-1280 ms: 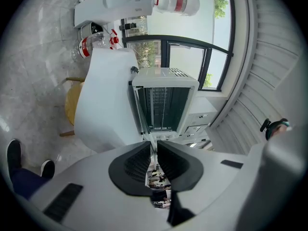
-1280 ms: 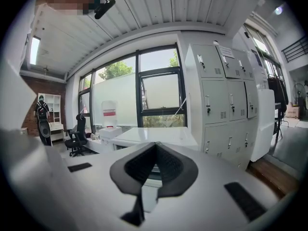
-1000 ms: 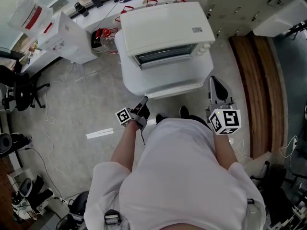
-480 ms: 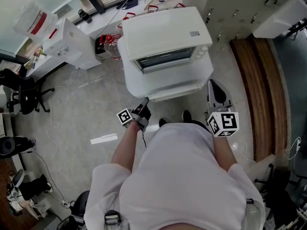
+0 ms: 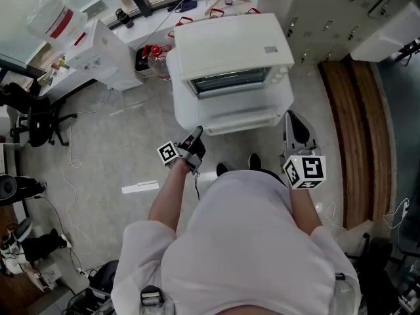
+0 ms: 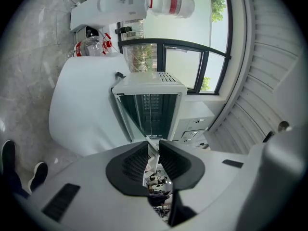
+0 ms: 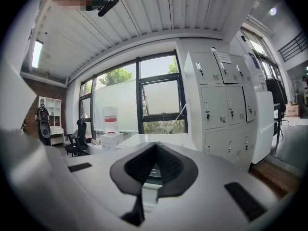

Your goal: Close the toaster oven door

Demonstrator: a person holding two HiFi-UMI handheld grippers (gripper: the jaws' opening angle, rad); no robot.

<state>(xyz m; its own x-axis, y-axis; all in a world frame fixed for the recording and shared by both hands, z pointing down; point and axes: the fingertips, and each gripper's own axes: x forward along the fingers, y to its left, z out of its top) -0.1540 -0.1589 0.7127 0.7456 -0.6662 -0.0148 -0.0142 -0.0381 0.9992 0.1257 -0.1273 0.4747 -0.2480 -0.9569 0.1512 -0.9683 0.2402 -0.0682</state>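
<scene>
The toaster oven [image 5: 230,48] is cased in smooth white metal, its door [image 5: 237,119] is glazed, and the floor [image 5: 125,143] is finished in grey stone.

Pouring in as daylight through the far windows [image 7: 161,97], brightening the white toaster oven [image 5: 230,44] evenly; bending and blackening at gripper-view edges; blurring close up.

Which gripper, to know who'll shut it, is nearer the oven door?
Left. The left gripper, jaws just opening, straddles the door's left corner; the right gripper is off its right end.
</scene>
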